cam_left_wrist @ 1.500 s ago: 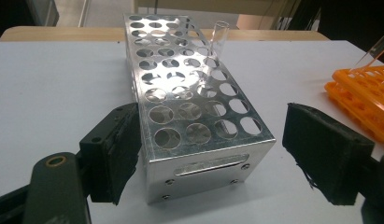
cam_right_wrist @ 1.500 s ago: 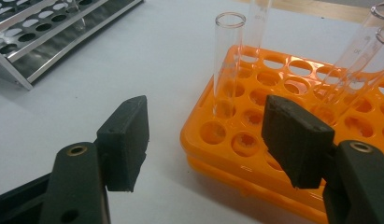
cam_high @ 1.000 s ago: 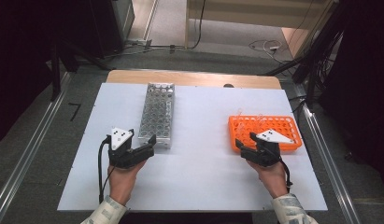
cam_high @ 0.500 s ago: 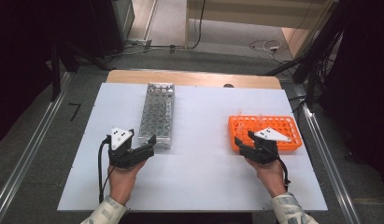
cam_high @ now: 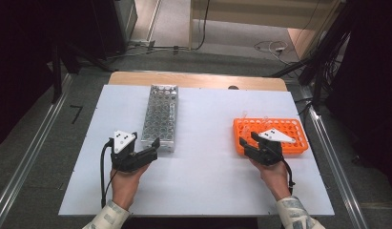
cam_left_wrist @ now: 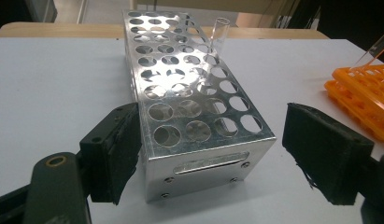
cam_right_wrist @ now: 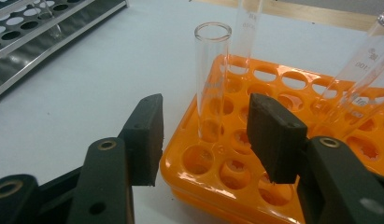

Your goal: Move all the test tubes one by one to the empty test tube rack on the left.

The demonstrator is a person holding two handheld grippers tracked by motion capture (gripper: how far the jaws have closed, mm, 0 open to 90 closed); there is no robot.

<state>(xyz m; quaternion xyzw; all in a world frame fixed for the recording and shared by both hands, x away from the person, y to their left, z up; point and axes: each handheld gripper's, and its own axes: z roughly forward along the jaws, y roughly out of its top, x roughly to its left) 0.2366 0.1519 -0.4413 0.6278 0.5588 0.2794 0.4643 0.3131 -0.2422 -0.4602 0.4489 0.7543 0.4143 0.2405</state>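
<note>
White board (cam_high: 208,181) covers the table, with grey floor and metal rails running along both sides and a strip of bare wood showing at the far edge, at twelve o'clock. On the board, at about ten o'clock from its middle, stands a long metal rack (cam_high: 160,117) with rows of round holes; the left gripper view shows one clear tube (cam_left_wrist: 216,39) upright in a hole near its far end. At about three o'clock sits an orange rack (cam_high: 289,131), holding a few glass tubes.

The left gripper (cam_high: 154,151) rests at seven o'clock from the board's middle, held in the left hand (cam_high: 124,183). Its jaws stand wide, one on each side of the metal rack's near end; the left pad lies just beside the rack's corner, perhaps touching it, while the right pad stands clear, so nothing is clamped.

The right gripper (cam_high: 245,147), in the right hand (cam_high: 274,176), sits at the orange rack's near-left corner, at four o'clock from the board's middle. Its jaws have just been closing, and a glass test tube (cam_right_wrist: 211,79) stands upright between them in a hole near that corner. The pads are apart from the glass on both sides, so the tube is not yet gripped. Two more tubes lean at one and two o'clock behind it.
</note>
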